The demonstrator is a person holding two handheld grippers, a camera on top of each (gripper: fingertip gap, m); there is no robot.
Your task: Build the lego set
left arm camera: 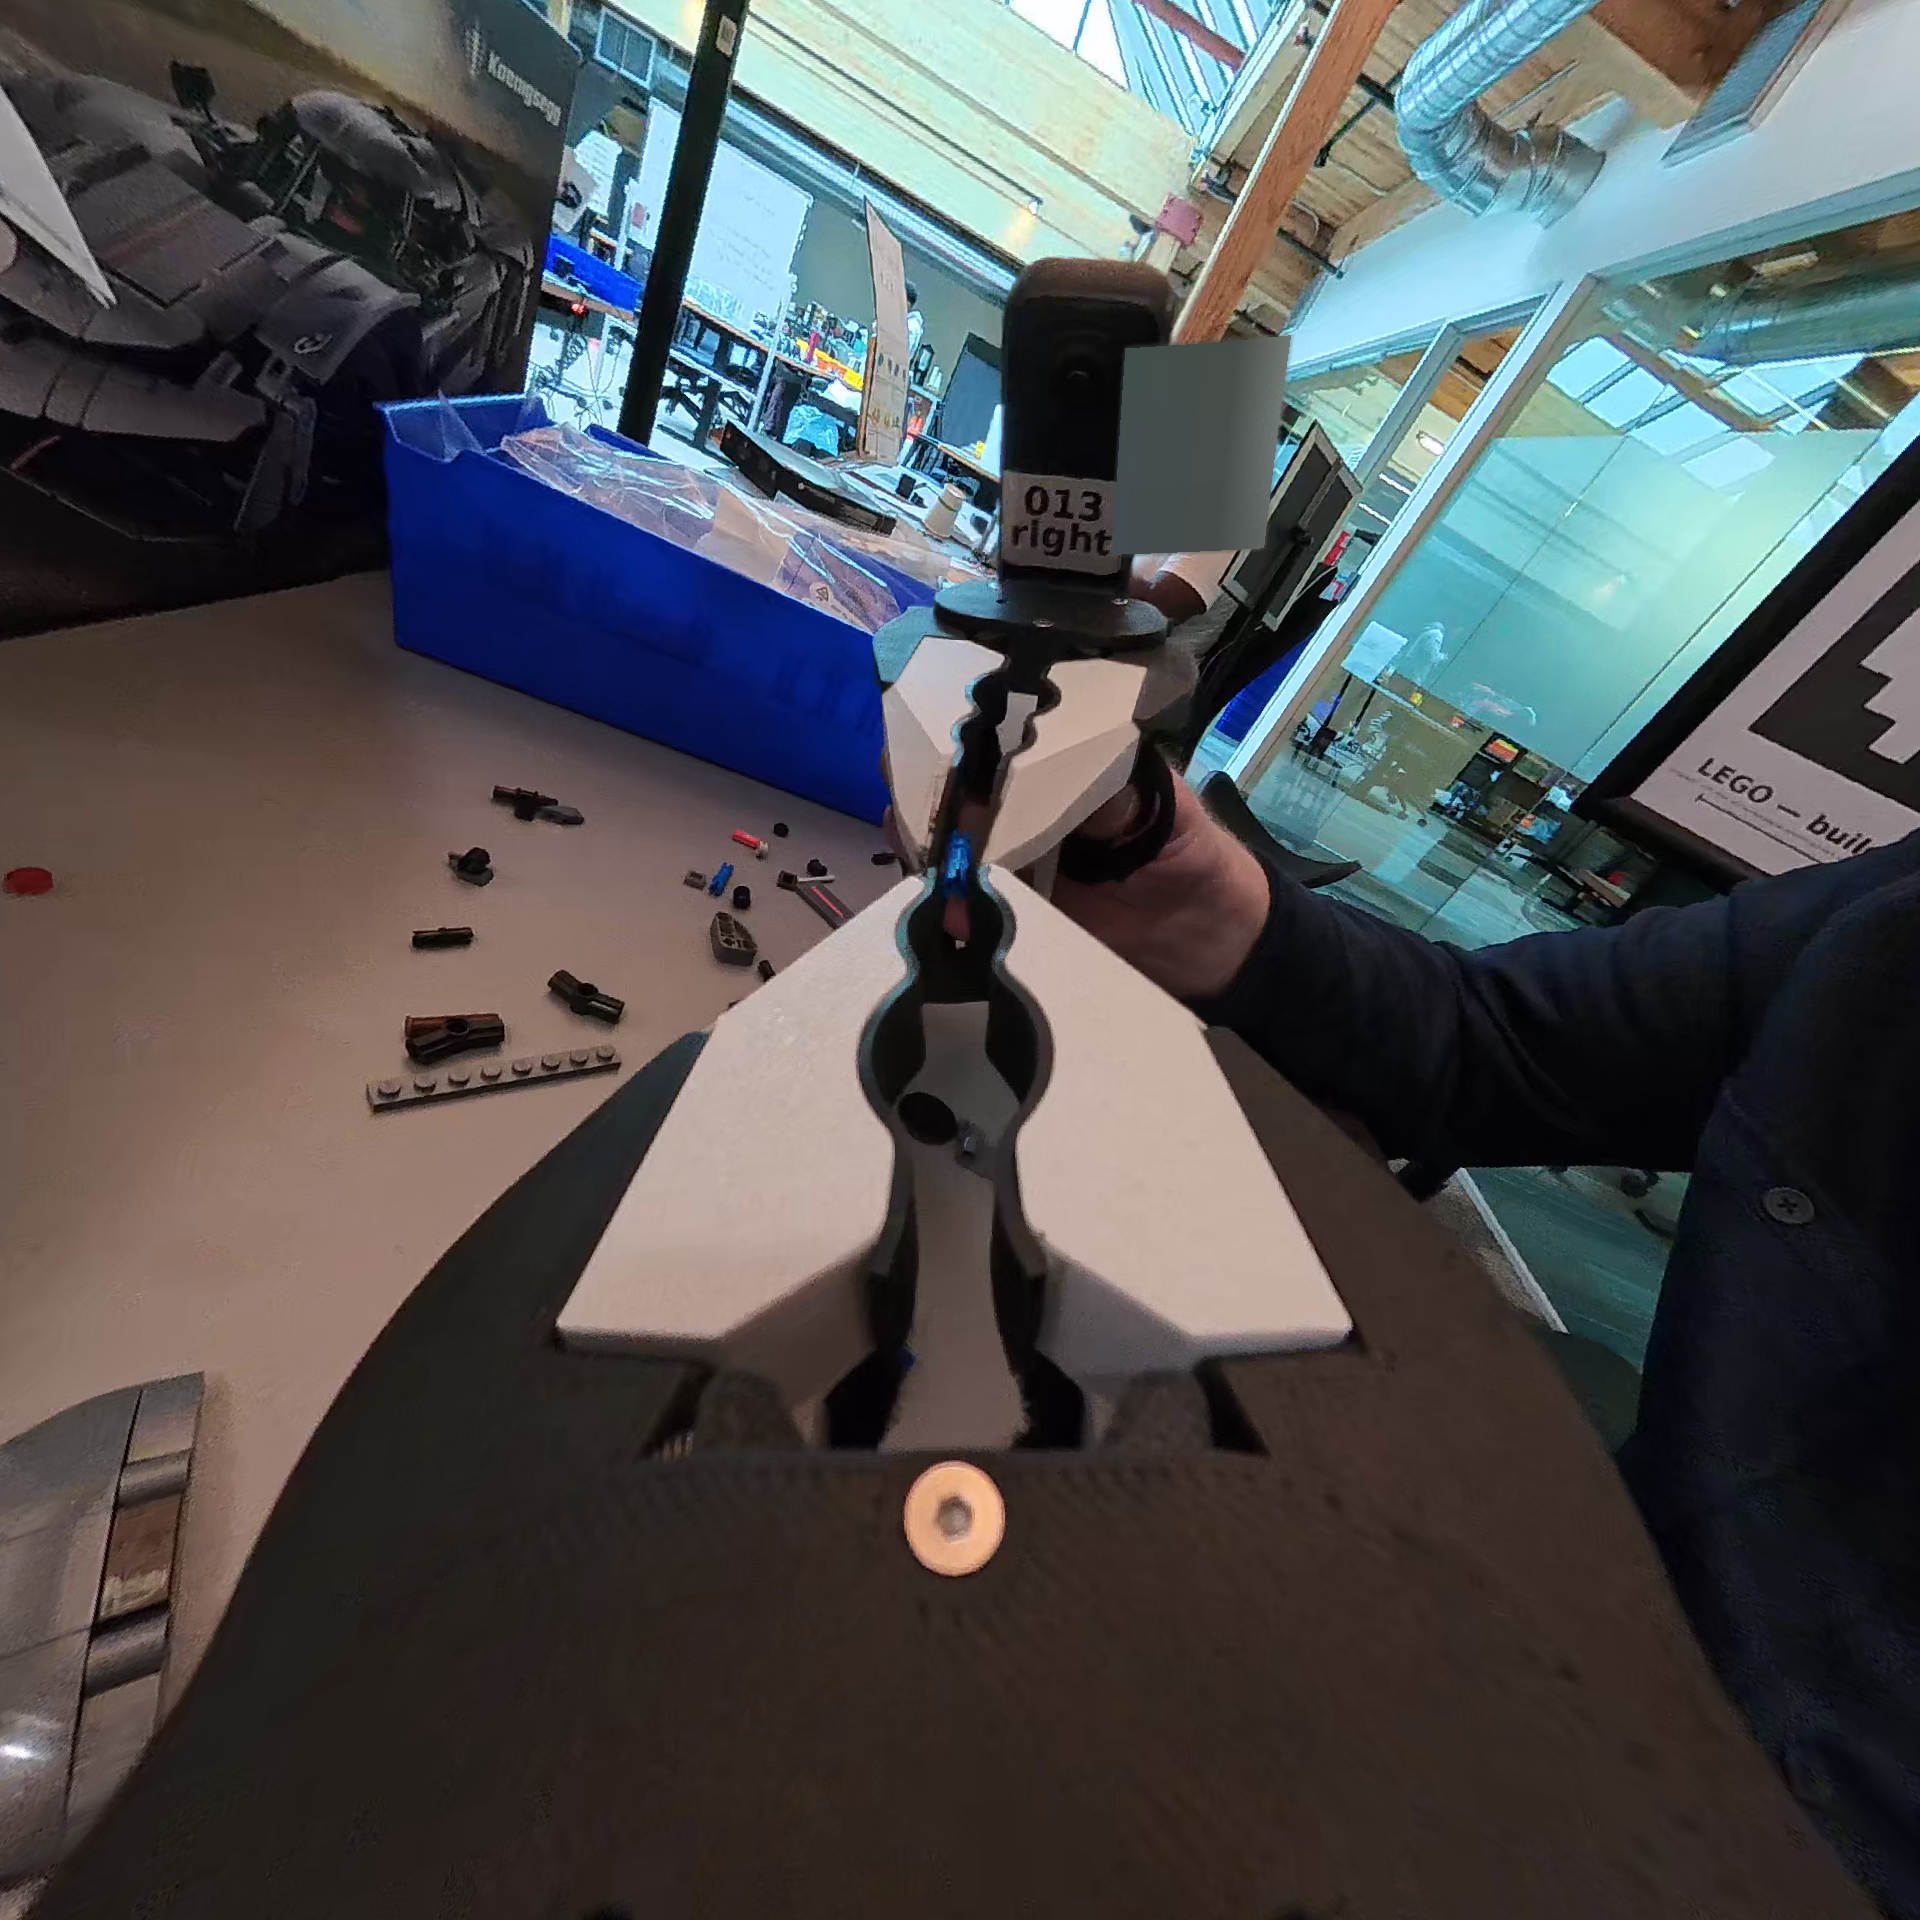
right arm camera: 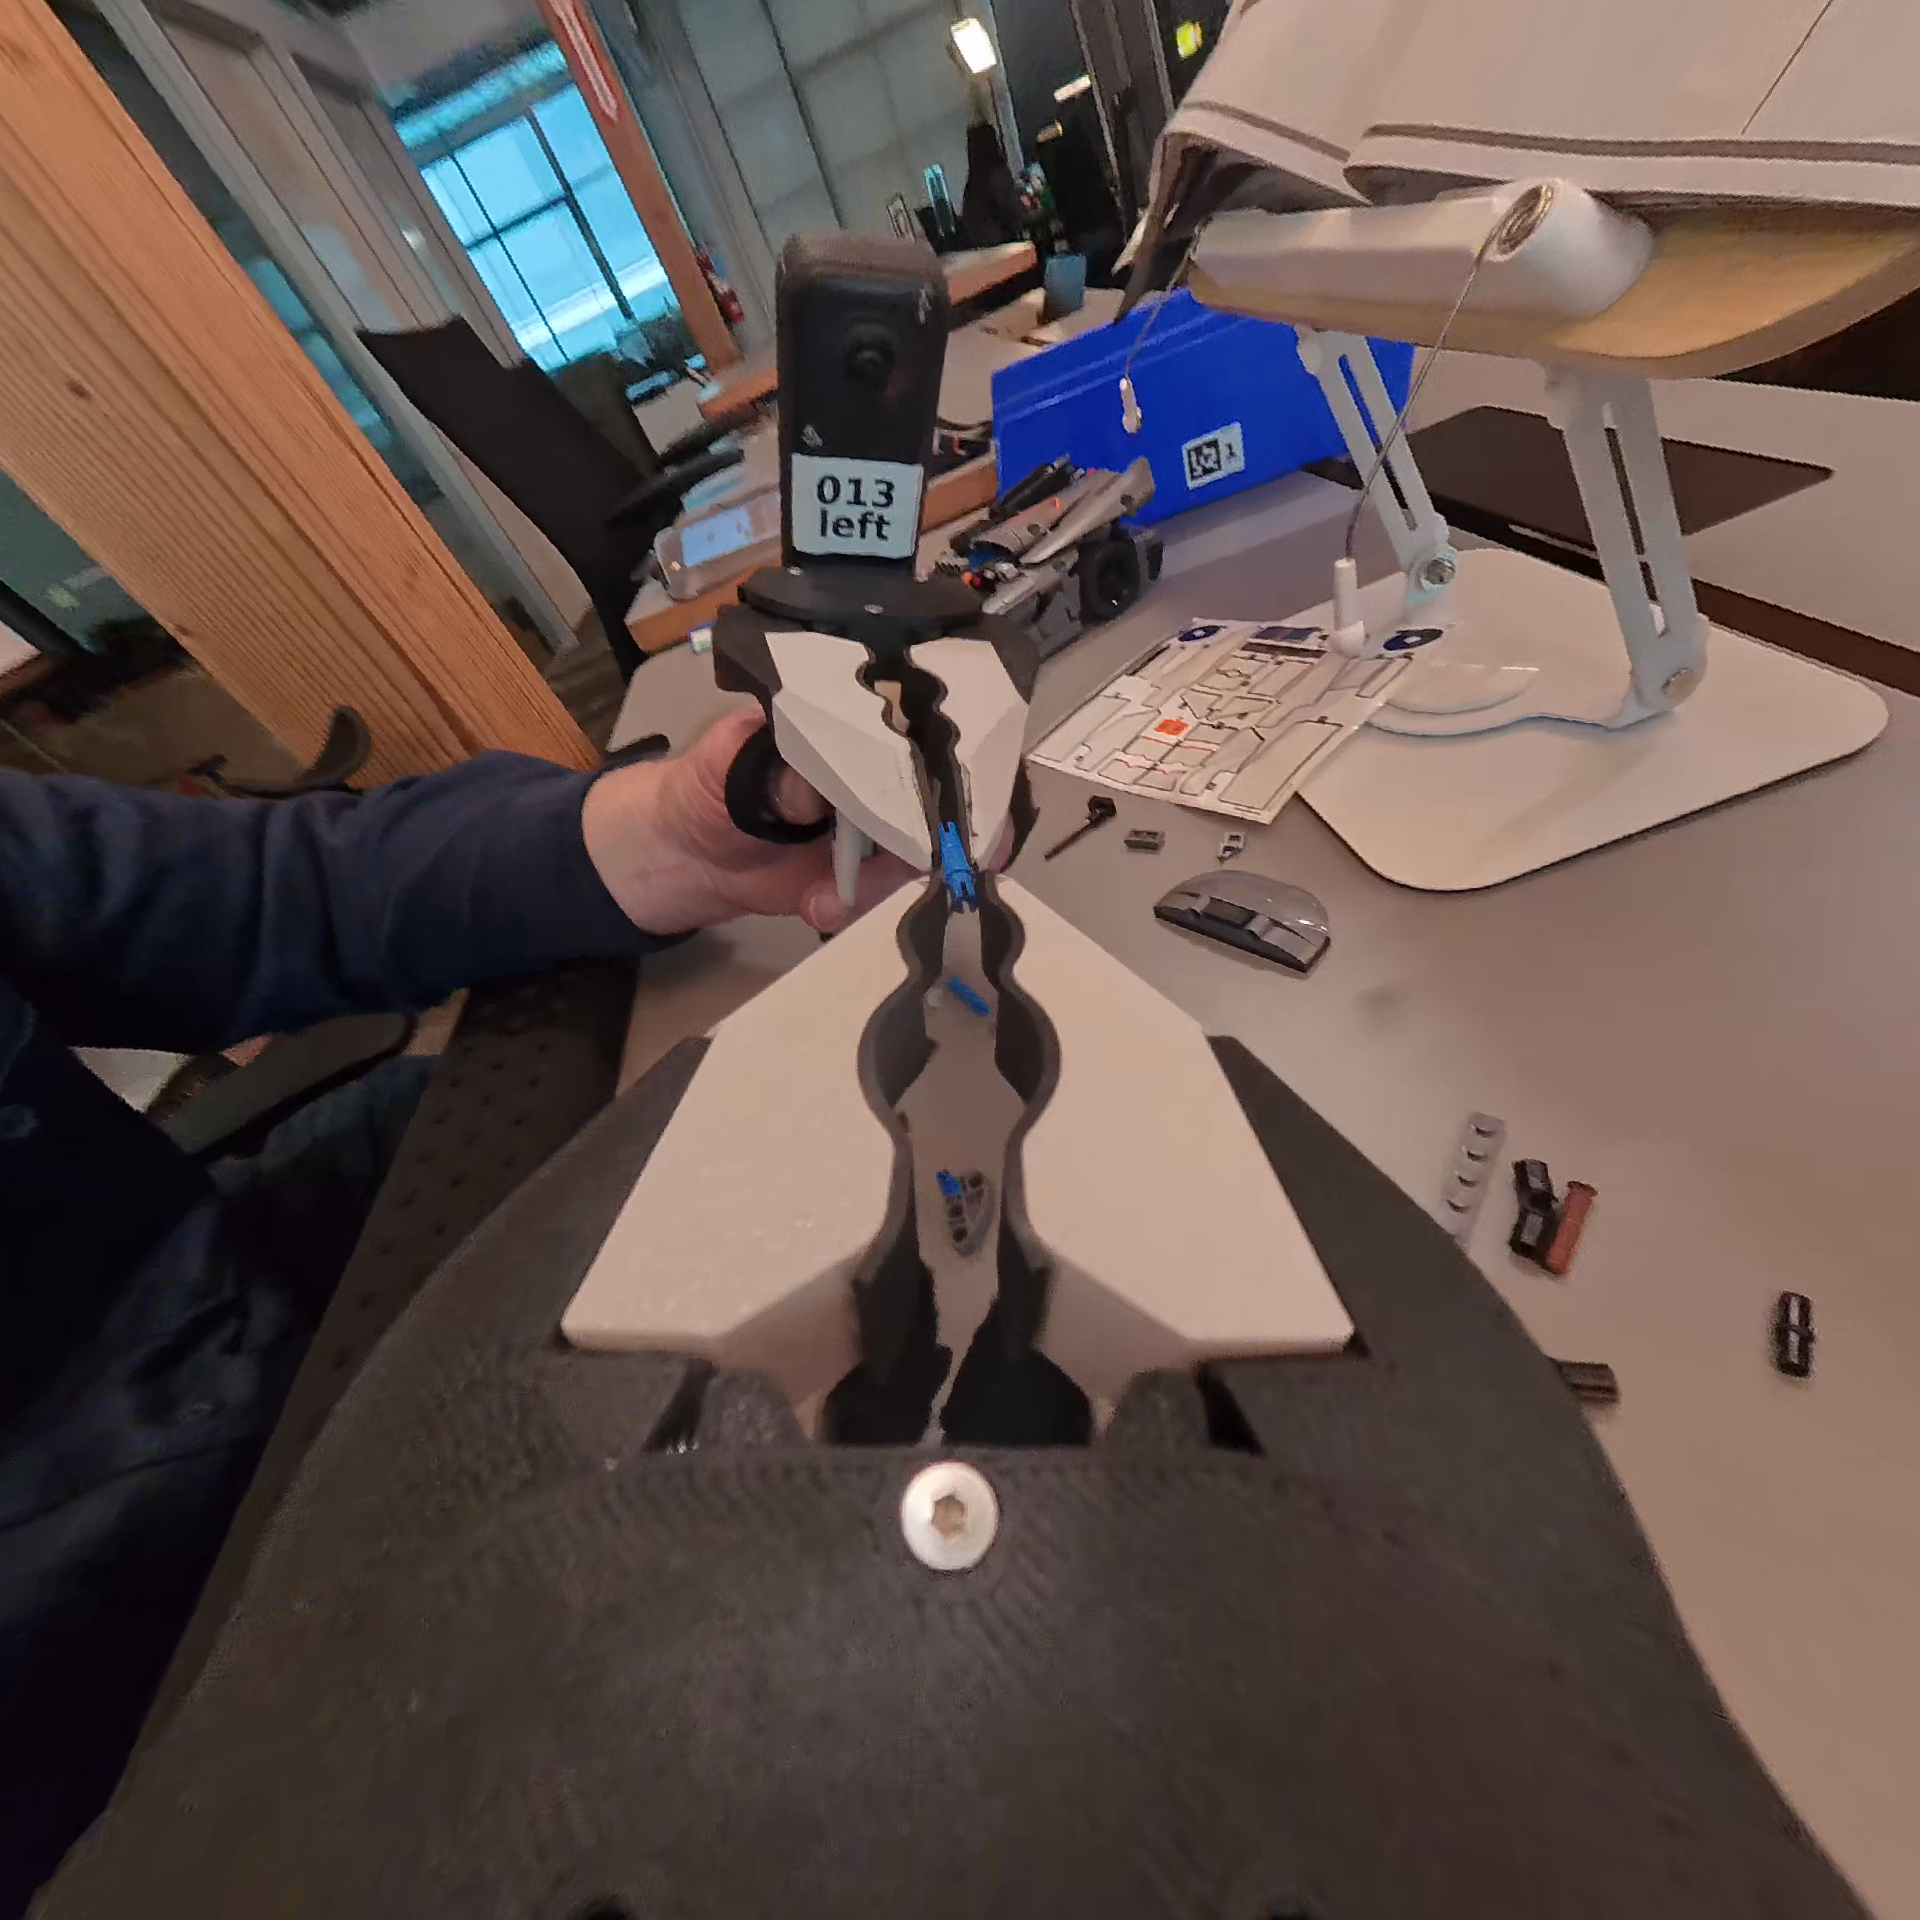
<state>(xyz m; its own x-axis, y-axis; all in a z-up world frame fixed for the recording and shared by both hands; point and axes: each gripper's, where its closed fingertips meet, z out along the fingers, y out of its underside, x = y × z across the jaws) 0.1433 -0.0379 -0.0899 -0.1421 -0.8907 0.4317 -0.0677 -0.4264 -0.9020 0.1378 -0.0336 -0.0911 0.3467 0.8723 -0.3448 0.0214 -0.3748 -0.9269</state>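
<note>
A small blue plastic lego pin (right arm camera: 956,871) hangs in the air above the table, caught between the tips of both tools, which meet nose to nose. The left gripper (left arm camera: 956,896), white-fingered on a black body, has its jaws drawn together on one end of the pin; the right gripper (right arm camera: 958,896), of the same make, has its jaws closed on the other end, so the pin bridges the two tips. A hand (left arm camera: 1153,894) in a dark blue sleeve holds the right tool's handle, and another hand (right arm camera: 717,831) holds the left one. Below the tips lies open air down to the pale grey tabletop (left arm camera: 208,1195). On the left side, loose black and grey lego pieces are scattered, among them a long grey studded plate (left arm camera: 494,1077) and a dark brown connector (left arm camera: 454,1036), well apart from the tools. A blue plastic bin (left arm camera: 582,613) with clear bags stands behind them. On the right side a white sticker sheet (right arm camera: 1216,717) lies near the base of a white stand (right arm camera: 1621,748), with a grey curved panel piece (right arm camera: 1244,917) just before it. A partly built dark model car (right arm camera: 1070,551) sits farther back. The room beyond is a workshop with glass walls and wooden beams.
</note>
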